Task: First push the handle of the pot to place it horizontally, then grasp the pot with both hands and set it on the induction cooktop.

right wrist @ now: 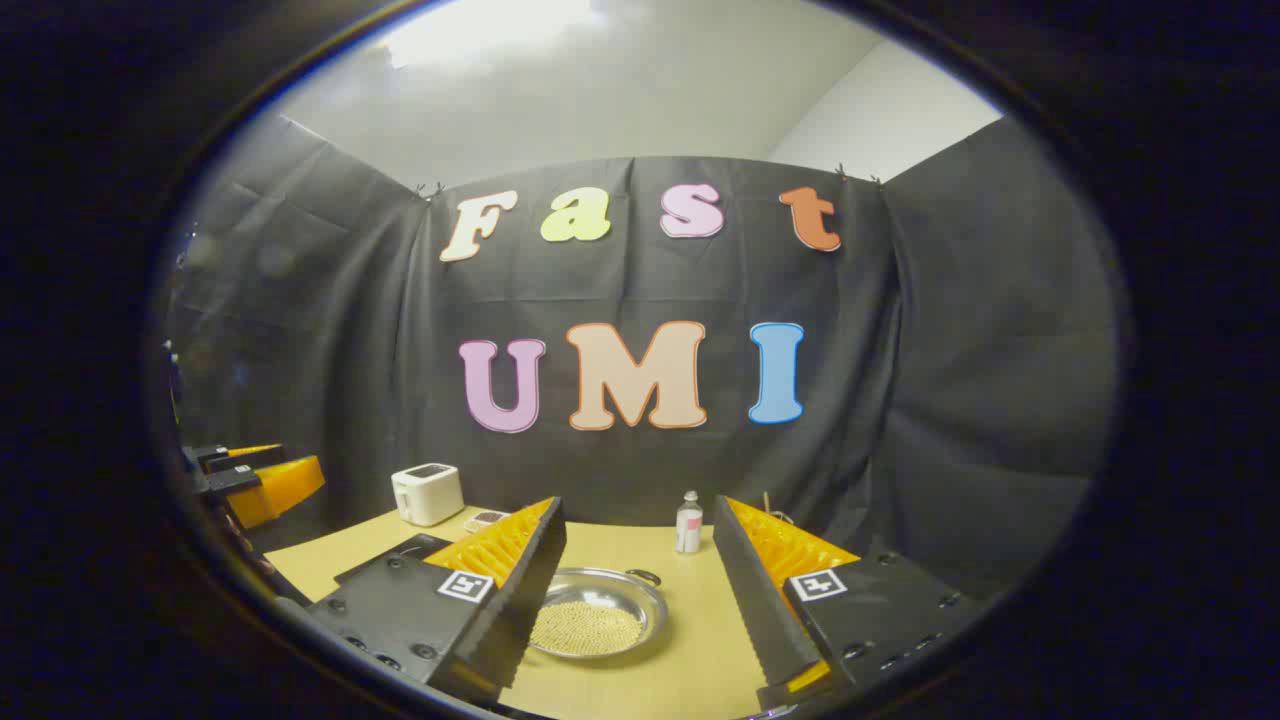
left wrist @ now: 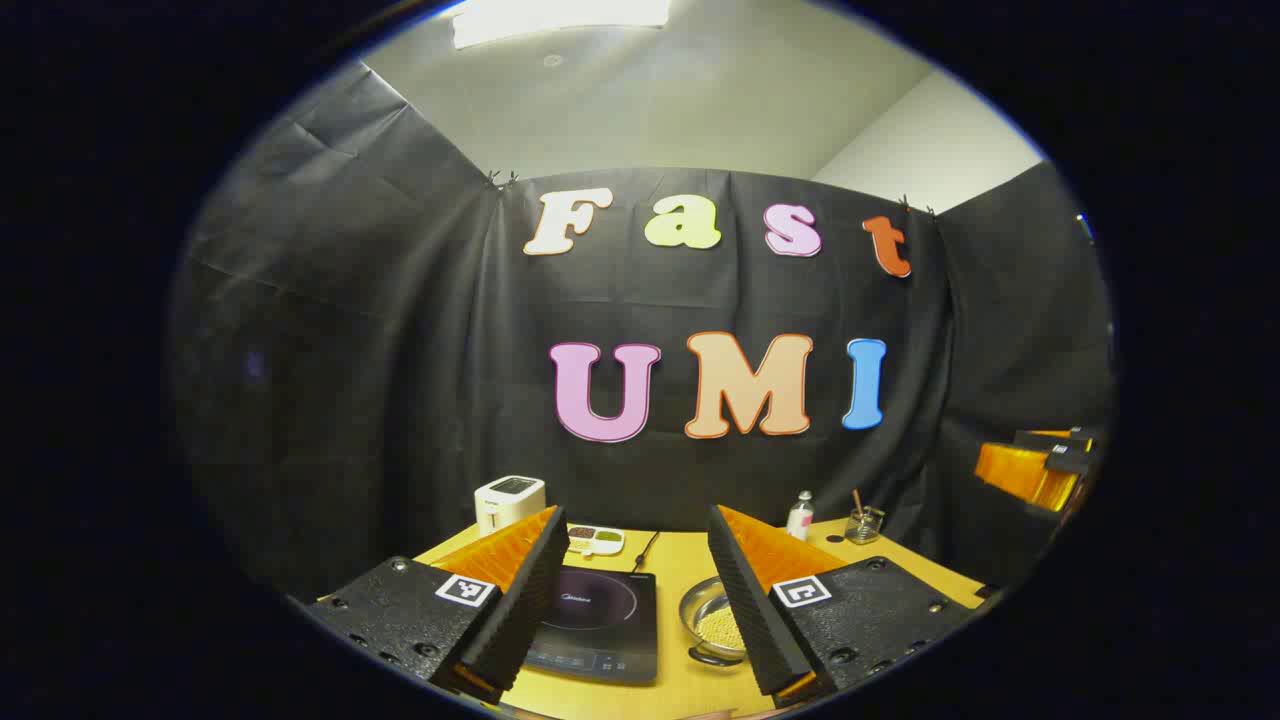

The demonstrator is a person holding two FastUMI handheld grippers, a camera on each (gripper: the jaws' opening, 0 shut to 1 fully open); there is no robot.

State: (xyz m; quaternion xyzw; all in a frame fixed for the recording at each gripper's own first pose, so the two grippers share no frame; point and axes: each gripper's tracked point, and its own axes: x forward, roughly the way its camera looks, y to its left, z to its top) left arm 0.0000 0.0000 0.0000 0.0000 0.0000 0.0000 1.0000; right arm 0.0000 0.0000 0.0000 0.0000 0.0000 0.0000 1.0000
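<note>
A: Going left to right across the left gripper view: a white toaster [left wrist: 509, 502] at the back corner of the table [left wrist: 690, 570], a small divided dish [left wrist: 596, 540] beside it, then the induction cooktop [left wrist: 597, 623], black and flat. Just right of the cooktop sits the pot [left wrist: 713, 620], shallow, metal, with pale grains in it. Further back there's a little bottle [left wrist: 800, 515] and a glass jar [left wrist: 864, 524].

B: And the left gripper [left wrist: 640, 605]?

A: Held above the table with its 2 fingers spread wide and nothing between them. The right gripper [right wrist: 640, 590] is the same: spread wide, empty, with the pot lying between and beyond its fingers in the right gripper view.

B: So the first step, pushing the handle, looks not yet begun?

A: That's my reading. Neither gripper touches the pot. I can see 1 small loop handle [right wrist: 643, 577] on the far rim in the right gripper view, and another on the near rim [left wrist: 715, 657] in the left gripper view, so the handles seem to run front to back just now.

B: How would you turn it well?

A: Come down low with 1 finger beside a handle and push sideways, slowly. The pot is light-looking and shallow, so a hard shove might slide the whole thing instead of spinning it, or spill the grains.

B: Which gripper?

A: Probably the right, since the pot sits squarely ahead of it. Stop once the handles point to either side, so each gripper can take 1.
</note>
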